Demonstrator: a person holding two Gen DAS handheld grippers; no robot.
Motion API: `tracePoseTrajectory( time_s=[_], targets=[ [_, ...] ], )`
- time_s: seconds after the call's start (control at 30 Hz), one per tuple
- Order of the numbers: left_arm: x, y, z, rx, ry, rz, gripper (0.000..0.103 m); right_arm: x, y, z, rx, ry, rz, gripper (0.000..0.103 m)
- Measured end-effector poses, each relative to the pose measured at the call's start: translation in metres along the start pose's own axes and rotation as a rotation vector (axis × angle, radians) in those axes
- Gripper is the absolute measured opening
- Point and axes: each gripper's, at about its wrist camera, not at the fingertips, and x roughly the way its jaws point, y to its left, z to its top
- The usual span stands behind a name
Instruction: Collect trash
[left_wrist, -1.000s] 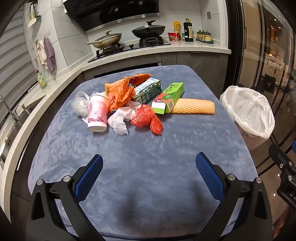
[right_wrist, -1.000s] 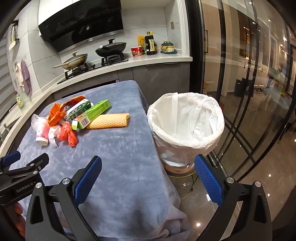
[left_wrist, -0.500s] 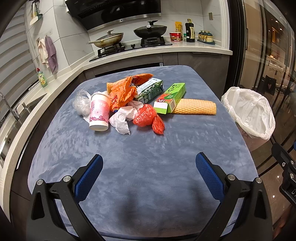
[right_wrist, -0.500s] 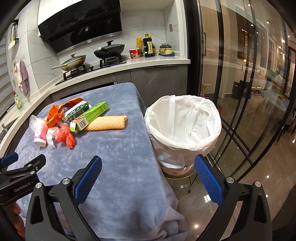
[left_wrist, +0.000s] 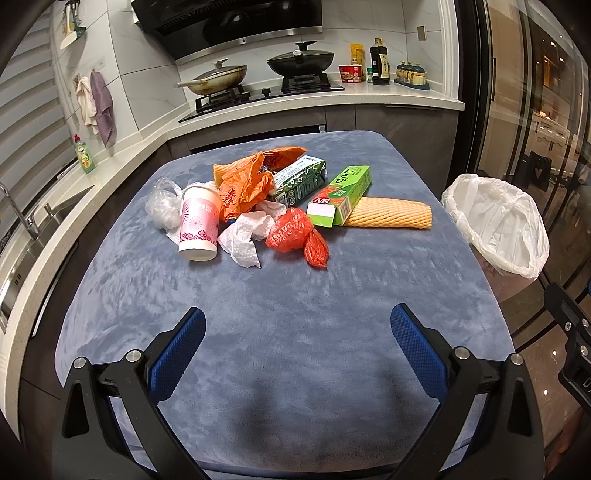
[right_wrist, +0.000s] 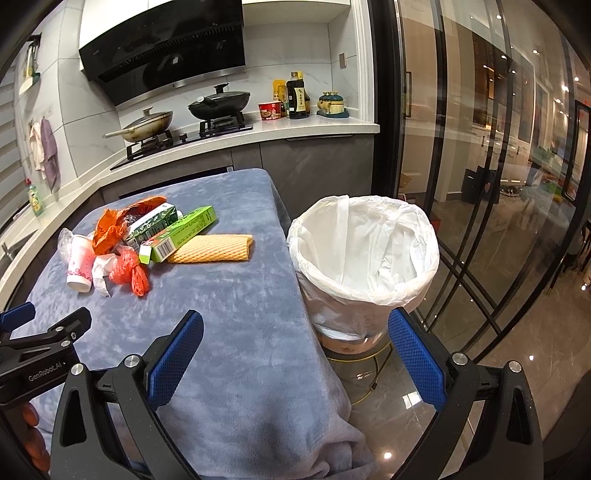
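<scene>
Our left gripper (left_wrist: 297, 332) has its blue-padded fingers (left_wrist: 179, 349) spread wide with nothing between them, hovering over the near end of the table. Our right gripper (right_wrist: 295, 338) is likewise spread wide and empty, straddling the table's right edge and the bin.

Largest first: the table under a blue-grey cloth (left_wrist: 295, 295). To its right, off the table, stands the trash bin with a white liner (right_wrist: 364, 254), mouth up.

All trash sits in one cluster on the far half of the table:
- yellow ribbed foam sleeve (left_wrist: 391, 222), lying flat, nearest the bin side
- light green carton box (left_wrist: 341, 195), resting against the sleeve
- dark green carton (left_wrist: 301, 181), partly under the orange plastic bag (left_wrist: 243, 184)
- pink-and-white paper cup (left_wrist: 198, 227), standing upside down
- red plastic bag (left_wrist: 295, 234), knotted
- crumpled white tissue (left_wrist: 245, 238), between cup and red bag
- clear plastic bag (left_wrist: 162, 208), behind the cup
</scene>
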Motion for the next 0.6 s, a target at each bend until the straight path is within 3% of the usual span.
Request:
tracePoseTrajectory(
  time_s=[0.6],
  targets=[
    [-0.0010, 0.0008, -0.0008, -0.001, -0.001, 0.001, 0.096, -0.0009, 0.0001, 0.0003, -0.001, -0.002, 0.001, 0.096]
  ],
)
